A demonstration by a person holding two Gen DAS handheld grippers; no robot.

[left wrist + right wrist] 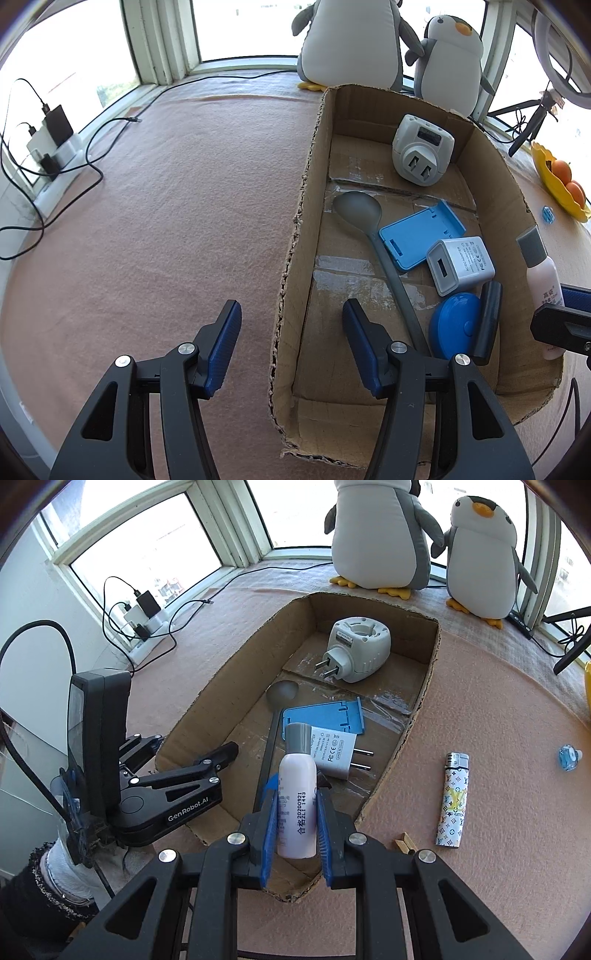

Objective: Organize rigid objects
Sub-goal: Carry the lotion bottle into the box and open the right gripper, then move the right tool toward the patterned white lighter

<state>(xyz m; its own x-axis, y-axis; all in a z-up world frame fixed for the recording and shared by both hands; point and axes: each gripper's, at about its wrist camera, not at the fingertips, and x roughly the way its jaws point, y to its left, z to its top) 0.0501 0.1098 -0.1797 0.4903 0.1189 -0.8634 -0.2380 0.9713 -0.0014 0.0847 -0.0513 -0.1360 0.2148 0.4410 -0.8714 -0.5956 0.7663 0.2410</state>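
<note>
Two plush grey-and-white penguins (380,535) sit at the counter's far edge, white power strip (146,622) with black cables at the far left corner.

Pale grey-capped bottle (297,805) upright above cardboard box (424,694)

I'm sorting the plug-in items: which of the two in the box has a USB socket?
The small rectangular white charger beside the blue stand; its end face shows a USB slot. The rounded plug-in unit at the far end shows none.

Looks like a home: plush penguins (380,535) by the bay window (147,554), a charging power strip (146,622) left of them, fruit dish (557,181) to their right.
</note>
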